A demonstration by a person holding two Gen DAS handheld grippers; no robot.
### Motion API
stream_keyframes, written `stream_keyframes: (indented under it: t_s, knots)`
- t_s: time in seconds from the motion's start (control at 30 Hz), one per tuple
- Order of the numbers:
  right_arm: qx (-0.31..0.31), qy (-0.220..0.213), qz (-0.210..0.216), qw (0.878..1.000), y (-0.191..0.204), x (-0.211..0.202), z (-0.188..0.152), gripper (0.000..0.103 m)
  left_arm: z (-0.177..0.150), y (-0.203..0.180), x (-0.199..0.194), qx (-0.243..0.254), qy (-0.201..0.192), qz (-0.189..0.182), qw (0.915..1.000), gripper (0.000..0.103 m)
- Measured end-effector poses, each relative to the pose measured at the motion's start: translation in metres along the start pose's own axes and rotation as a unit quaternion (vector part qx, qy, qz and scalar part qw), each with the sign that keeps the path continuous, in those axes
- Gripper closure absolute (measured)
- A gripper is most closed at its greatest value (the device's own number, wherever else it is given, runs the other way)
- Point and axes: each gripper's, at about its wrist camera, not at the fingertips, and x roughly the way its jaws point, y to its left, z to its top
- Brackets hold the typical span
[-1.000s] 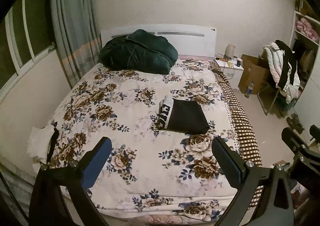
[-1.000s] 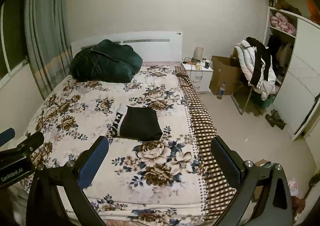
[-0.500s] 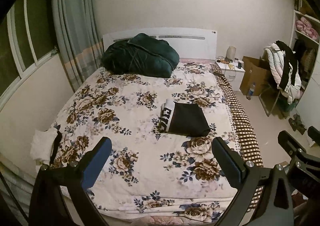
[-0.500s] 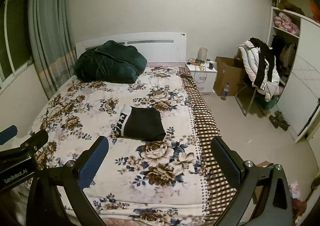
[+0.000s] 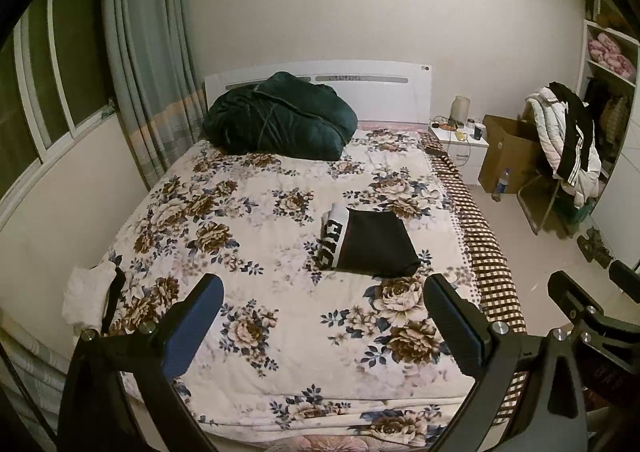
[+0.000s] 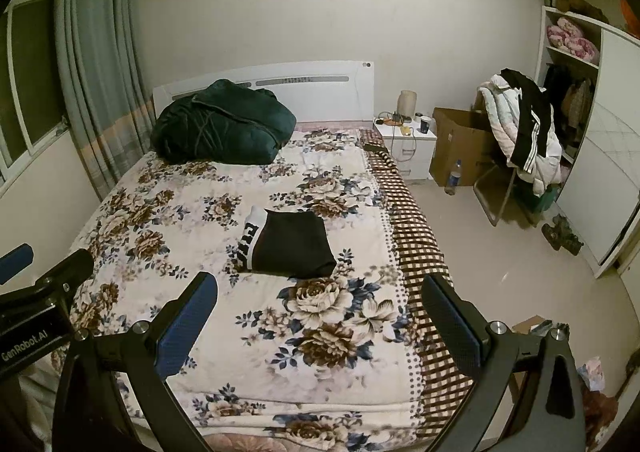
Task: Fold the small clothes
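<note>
A folded black garment with a white lettered waistband (image 5: 368,242) lies flat on the floral bedspread (image 5: 260,219), right of the middle; it also shows in the right wrist view (image 6: 288,246). My left gripper (image 5: 324,316) is open and empty, held above the foot of the bed, well short of the garment. My right gripper (image 6: 320,312) is open and empty, likewise back from it. A white cloth and a dark item (image 5: 90,292) lie at the bed's left edge.
A dark green quilt bundle (image 5: 280,117) sits by the white headboard. A nightstand (image 6: 406,141), cardboard box (image 6: 460,143), and a chair piled with jackets (image 6: 524,131) stand right of the bed. Curtains and a window are on the left wall.
Both grippers have drawn back and up from the bed; the garment looks smaller and more of the room shows. Both stay open. The garment has not moved.
</note>
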Motion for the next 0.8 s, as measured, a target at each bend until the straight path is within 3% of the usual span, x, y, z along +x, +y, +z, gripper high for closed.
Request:
stream_keyframes:
  t_s: [0.8]
  knots:
    - [0.006, 0.001, 0.003, 1.0, 0.0034, 0.0063, -0.0084, 0.0, -0.0032, -0.0047, -0.0005, -0.001, 0.003, 0.002, 1.0, 0.001]
